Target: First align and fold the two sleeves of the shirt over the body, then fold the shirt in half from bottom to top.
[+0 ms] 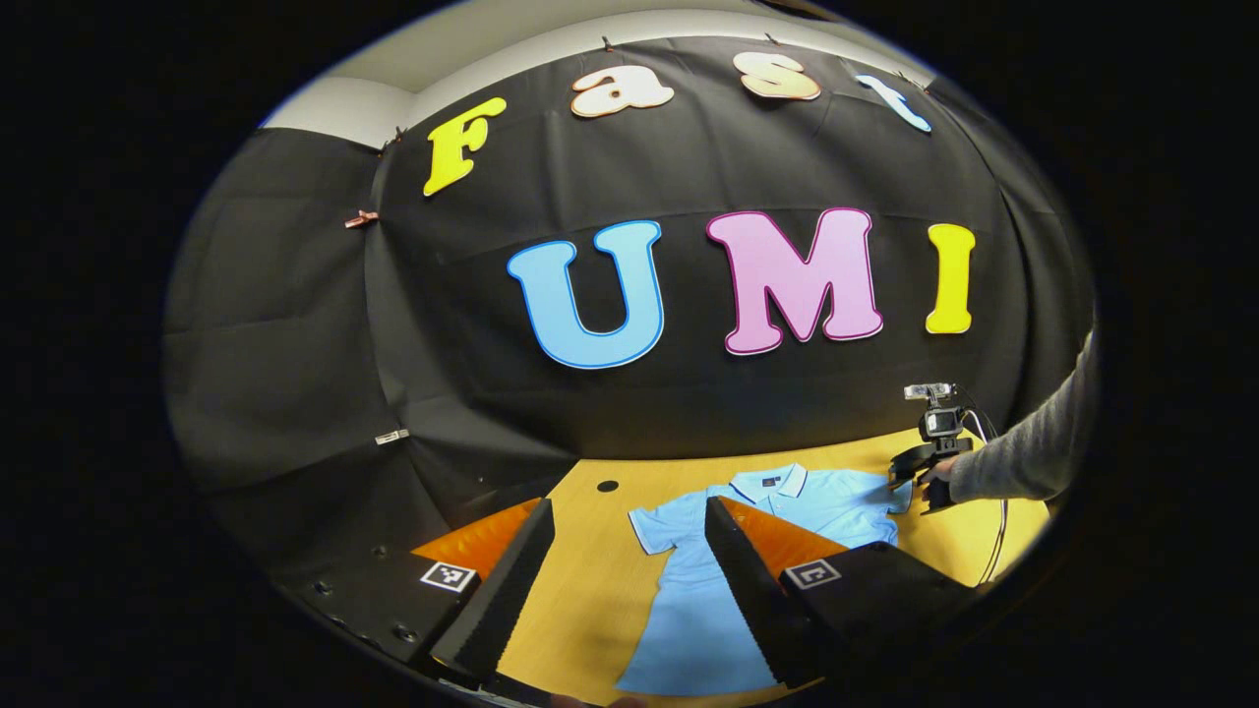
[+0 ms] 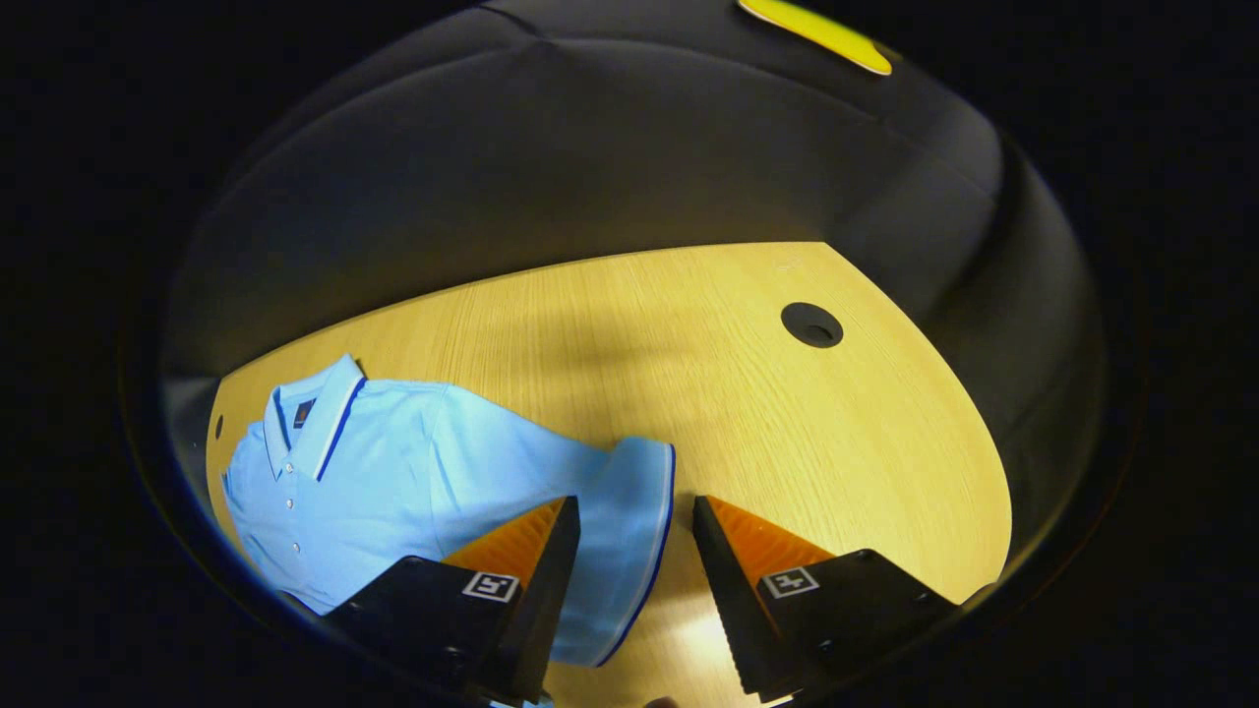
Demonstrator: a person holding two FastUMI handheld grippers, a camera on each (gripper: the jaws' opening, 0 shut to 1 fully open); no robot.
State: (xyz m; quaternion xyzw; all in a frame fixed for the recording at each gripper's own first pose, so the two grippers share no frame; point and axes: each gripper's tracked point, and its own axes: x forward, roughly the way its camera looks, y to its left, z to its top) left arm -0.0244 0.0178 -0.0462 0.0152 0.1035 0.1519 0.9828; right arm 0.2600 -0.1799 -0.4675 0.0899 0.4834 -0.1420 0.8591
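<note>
Shirt [image 1: 689,600] lies flat and face up on the table [image 1: 590,570], collar toward the booth wall, both sleeves spread out to the sides; no fold is made yet. Step in hand: the first sleeve fold, at the approach stage

Right gripper [image 2: 634,536] hangs low over the table with its jaws spread wide and gripping nothing. In the right gripper view the sleeve [image 2: 629,531] cuff lies in the gap between the fingers, one finger over the sleeve cloth and the other over bare wood just beside the cuff edge. Whether either fingertip touches the cloth cannot be told. In the left gripper view this gripper shows farther off at the shirt's far sleeve, held by a hand [image 1: 939,470] in a grey sleeve

Left gripper [image 1: 629,536] is held higher and back from the near side of the table, jaws released, looking down the shirt's length with the other sleeve [image 1: 661,526] between its fingers

Judgement on next move: right gripper needs to drop to the cloth and close on the cuff edge, catching both layers, then lift and carry it across onto the body. Left gripper has farther to go before it can take its own sleeve
</note>
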